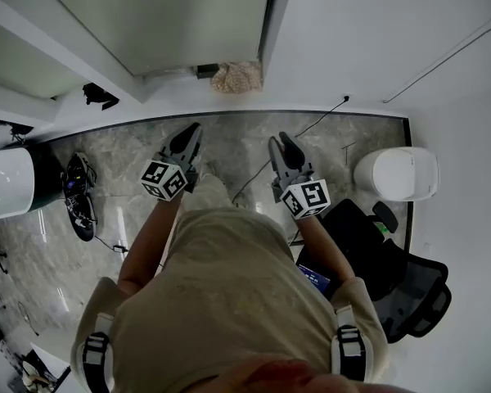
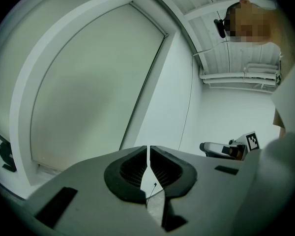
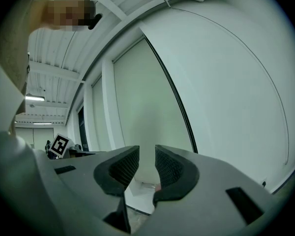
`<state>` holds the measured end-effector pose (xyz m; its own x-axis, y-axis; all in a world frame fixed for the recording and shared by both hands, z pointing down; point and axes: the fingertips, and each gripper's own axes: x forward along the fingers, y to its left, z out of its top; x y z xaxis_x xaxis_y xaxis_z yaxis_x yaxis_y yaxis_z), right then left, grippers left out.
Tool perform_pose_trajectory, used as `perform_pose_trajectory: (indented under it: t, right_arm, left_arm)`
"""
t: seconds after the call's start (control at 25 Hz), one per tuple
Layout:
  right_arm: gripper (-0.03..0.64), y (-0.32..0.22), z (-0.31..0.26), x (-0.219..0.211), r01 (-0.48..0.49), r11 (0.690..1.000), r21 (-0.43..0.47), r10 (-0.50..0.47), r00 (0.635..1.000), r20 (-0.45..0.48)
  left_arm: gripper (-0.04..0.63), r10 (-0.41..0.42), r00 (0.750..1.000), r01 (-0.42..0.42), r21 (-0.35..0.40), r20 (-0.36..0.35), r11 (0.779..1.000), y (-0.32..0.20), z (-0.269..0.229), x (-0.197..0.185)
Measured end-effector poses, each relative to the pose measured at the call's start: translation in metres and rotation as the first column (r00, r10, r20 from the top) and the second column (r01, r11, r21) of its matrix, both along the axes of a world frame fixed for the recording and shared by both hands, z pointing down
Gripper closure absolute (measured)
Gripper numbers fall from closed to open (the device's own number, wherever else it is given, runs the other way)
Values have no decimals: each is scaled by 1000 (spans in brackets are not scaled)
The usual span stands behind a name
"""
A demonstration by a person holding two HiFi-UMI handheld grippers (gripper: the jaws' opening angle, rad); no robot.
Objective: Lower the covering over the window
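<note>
A person in a beige short-sleeved shirt (image 1: 229, 293) stands on a grey marble-patterned floor (image 1: 237, 146), seen from above, facing a white wall with a tall window. The pale, matte roller blind (image 2: 88, 97) that covers the window lies straight ahead of both tools. In the left gripper view it fills the white frame (image 2: 27, 97) down to near the sill.

The left gripper (image 1: 192, 132), grey with a black-and-white marker cube (image 1: 164, 179) on its back, points toward the window. Its black ribbed pads (image 2: 132, 168) are pressed almost together, with only a thin slit between them and nothing held.

The right gripper (image 3: 146, 157) points the same way, just beside the left one. Its jaws stand moderately apart, and the gap between them is empty, showing only the blind and floor beyond.

Neither tool touches the blind.

A crumpled beige cloth bundle (image 1: 236, 77) lies at the foot of the window frame. A thin black cable (image 1: 311, 124) trails across the floor. A white lidded bin (image 1: 397, 173) stands by the wall to the right, and a black mesh office chair (image 1: 401, 281) sits near the person's right arm.
</note>
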<state>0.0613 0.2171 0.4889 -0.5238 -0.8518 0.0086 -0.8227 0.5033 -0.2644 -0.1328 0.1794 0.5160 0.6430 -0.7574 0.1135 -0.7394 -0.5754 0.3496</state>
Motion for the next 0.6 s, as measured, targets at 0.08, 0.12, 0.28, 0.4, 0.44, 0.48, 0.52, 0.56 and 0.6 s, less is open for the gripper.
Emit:
perform_pose_trajectory:
  t: [0.08,0.12,0.28,0.4,0.44,0.48,0.52,0.56,0.6]
  right_arm:
    - [529,-16,0,-8,-6,1000,0,6,1000,-7]
    - [529,-25,0,-11,-12,1000,0,12,1000,-9]
    - [529,-58,-7,-23,-38,999,1,38,999,-17]
    - [529,-83,-15,-36,-52,999,10,52,998,-34]
    - [529,-91,-16,-40,-58,998,11,58,998,-35]
    - [529,-100,-17,-44,-65,998,10,65,997,-36]
    - [529,-108,-18,-47,-71,997,10,72,997,-37]
    - [529,-115,-19,-51,-78,997,9,79,996,-39]
    - [529,-122,-20,-55,-85,996,10,85,995,-42]
  left_arm:
    - [561,6,1000,-6,-1,-6,1000,-18,0,-7]
    - [561,11,1000,-11,-3,-8,1000,-28,0,-11]
    - [561,44,999,-44,-9,-14,999,-67,-3,-17]
    - [561,69,997,-69,-6,-16,998,-96,-8,-23]
    - [561,77,997,-77,-6,-18,997,-105,-9,-25]
    - [561,85,996,-85,-7,-18,996,-114,-9,-27]
    - [561,94,995,-94,-9,-19,996,-122,-9,-28]
    - [561,104,994,-104,-11,-19,995,-129,-9,-30]
    - [561,112,993,-113,-13,-20,994,-137,-8,-32]
